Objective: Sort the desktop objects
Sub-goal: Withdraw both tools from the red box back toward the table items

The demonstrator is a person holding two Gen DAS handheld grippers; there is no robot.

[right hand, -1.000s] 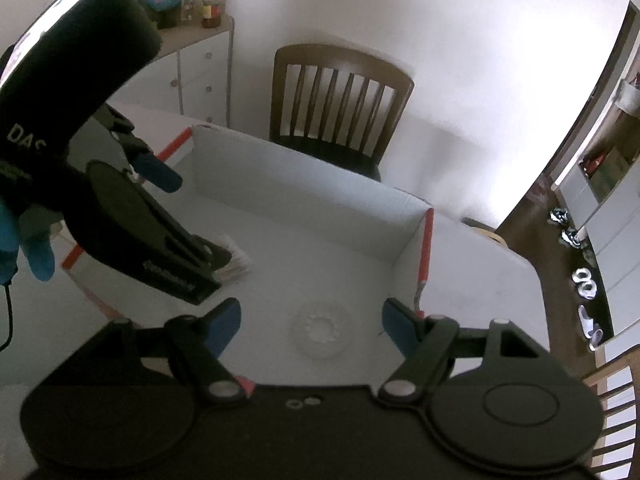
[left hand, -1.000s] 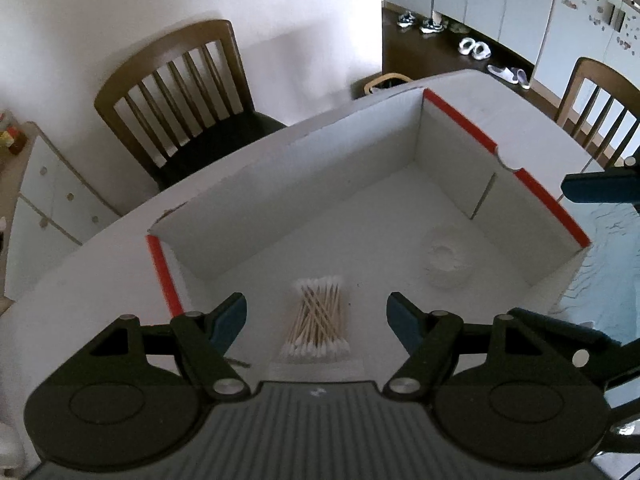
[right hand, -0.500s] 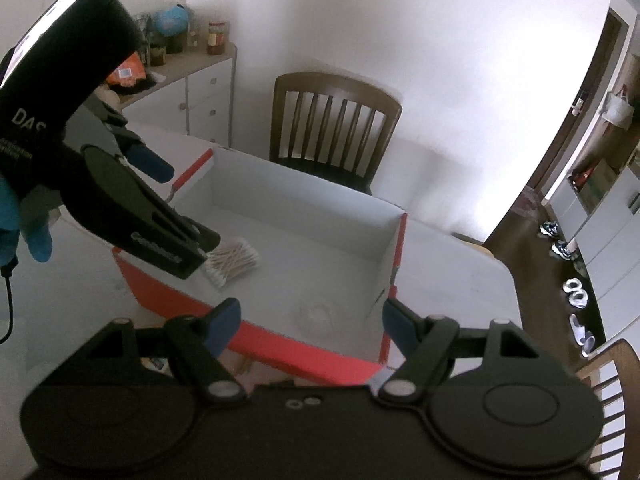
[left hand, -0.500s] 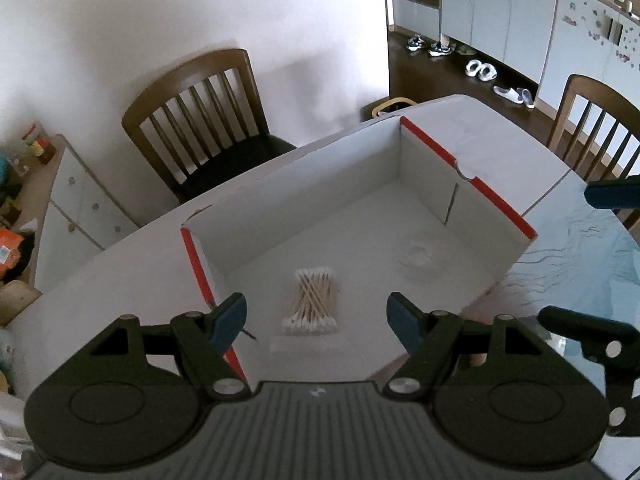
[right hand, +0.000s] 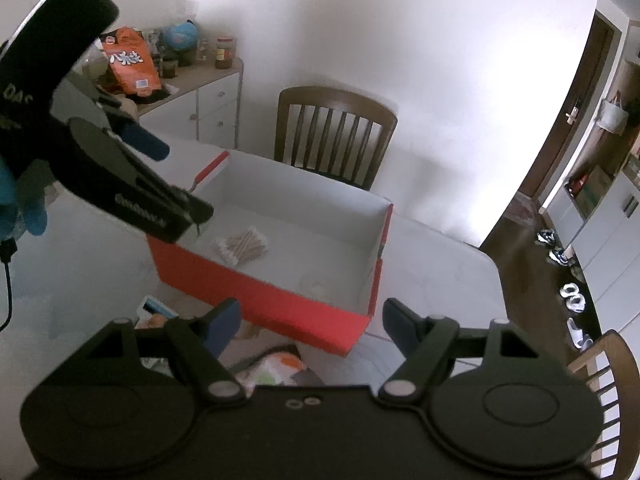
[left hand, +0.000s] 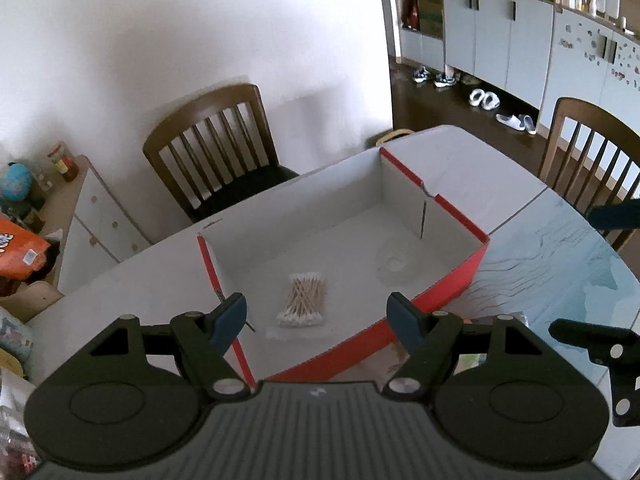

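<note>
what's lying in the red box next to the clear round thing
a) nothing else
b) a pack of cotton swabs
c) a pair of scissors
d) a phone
b: a flat pack of cotton swabs lies on the white floor of the red box, apart from the clear round thing; no scissors or phone in there.

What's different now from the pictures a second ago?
Both tongs, left and right, pulled back and up from the red box, so its outside wall now shows. Nothing was grabbed or dropped. The cotton swabs and the clear tape roll stayed put inside, and both tongs stayed open and empty.
</note>
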